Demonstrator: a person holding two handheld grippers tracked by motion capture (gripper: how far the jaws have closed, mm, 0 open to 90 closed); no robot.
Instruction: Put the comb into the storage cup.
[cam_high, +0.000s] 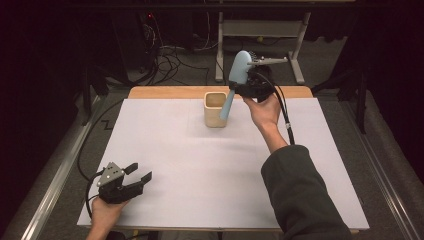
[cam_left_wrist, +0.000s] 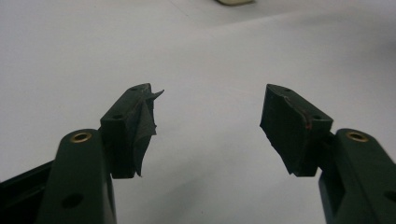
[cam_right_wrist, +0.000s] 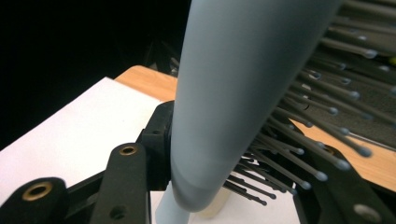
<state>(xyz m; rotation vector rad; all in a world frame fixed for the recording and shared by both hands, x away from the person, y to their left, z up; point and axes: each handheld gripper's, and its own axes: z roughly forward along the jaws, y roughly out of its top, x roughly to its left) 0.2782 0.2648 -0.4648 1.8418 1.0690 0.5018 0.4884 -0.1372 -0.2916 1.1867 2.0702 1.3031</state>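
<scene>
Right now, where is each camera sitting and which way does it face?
High view: above the table's near edge, looking forward and down; both forearms, left tongs, right tongs.
Left gripper view: on the left tongs, open, facing white sheet.
Right gripper view: on the right tongs, clamping the blue hairbrush.
Shared: hairbrush, cup.

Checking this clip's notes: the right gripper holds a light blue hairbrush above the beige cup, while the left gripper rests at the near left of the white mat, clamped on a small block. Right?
Not quite. The left gripper holds nothing: the left gripper view shows its jaws apart with bare white mat between them. The rest stands: the right gripper holds the hairbrush above the cup.
</scene>
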